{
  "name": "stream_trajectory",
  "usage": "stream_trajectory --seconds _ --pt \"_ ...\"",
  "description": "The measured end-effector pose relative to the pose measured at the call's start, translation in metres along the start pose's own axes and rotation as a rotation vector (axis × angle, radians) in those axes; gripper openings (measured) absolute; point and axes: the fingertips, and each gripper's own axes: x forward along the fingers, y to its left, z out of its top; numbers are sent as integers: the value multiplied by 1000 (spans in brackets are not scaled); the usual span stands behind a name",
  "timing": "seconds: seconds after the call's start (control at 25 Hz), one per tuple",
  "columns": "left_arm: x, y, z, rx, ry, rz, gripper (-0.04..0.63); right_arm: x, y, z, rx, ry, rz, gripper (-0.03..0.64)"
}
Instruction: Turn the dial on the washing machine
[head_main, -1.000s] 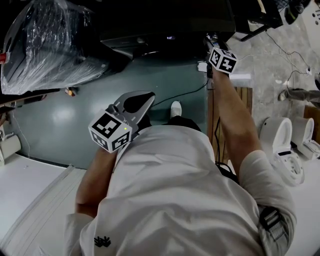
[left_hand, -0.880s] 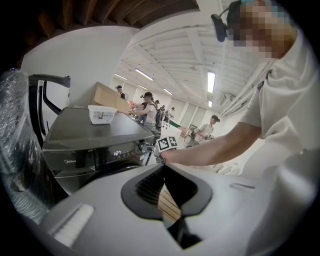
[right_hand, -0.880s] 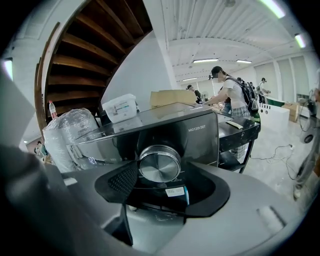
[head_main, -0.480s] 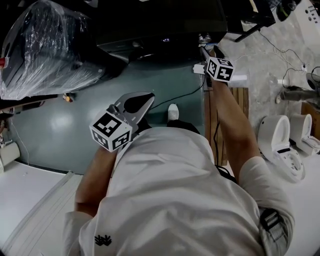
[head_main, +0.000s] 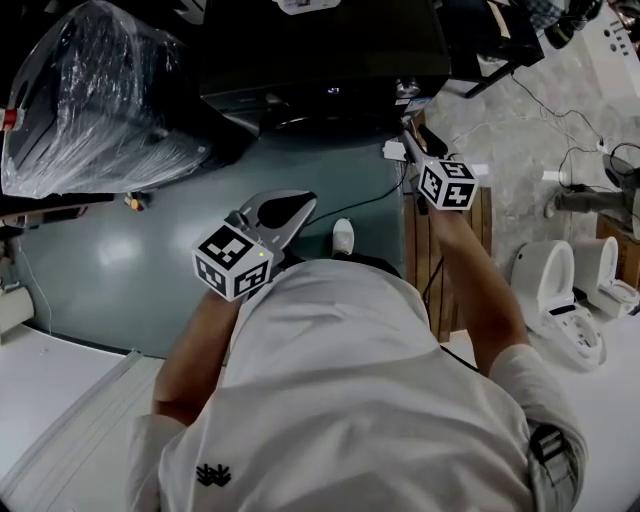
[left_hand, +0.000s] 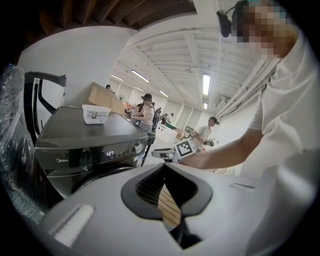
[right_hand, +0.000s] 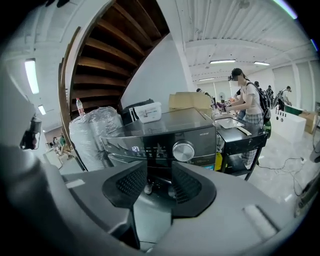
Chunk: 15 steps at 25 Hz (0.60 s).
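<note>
The dial (right_hand: 183, 151) sits on the washing machine (right_hand: 150, 127) front panel. It looks like a stiff, smooth metal knob, probably best pinched across its rim. The right tongs (right_hand: 159, 175) are closing on nothing, short of it. The left tongs (left_hand: 163, 167) are pressed together and empty.

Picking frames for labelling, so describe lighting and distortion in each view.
Head view: the washing machine is nearly black, while the plastic-wrapped bundle glints. Right gripper view: fisheye bends the edges; the dial is sharp, with a bright highlight. Left gripper view: dark corners, a glaring ceiling light.
</note>
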Motion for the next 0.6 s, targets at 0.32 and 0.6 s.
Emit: stream_trajectory --seconds 0.32,0.6 --pt "7 0 -10 -8 6 -4 54 -53 42 -1 -73 36 83 18" --pt "10 1 -9 -18 -8 5 54 -88 76 3 -108 51 166 2"
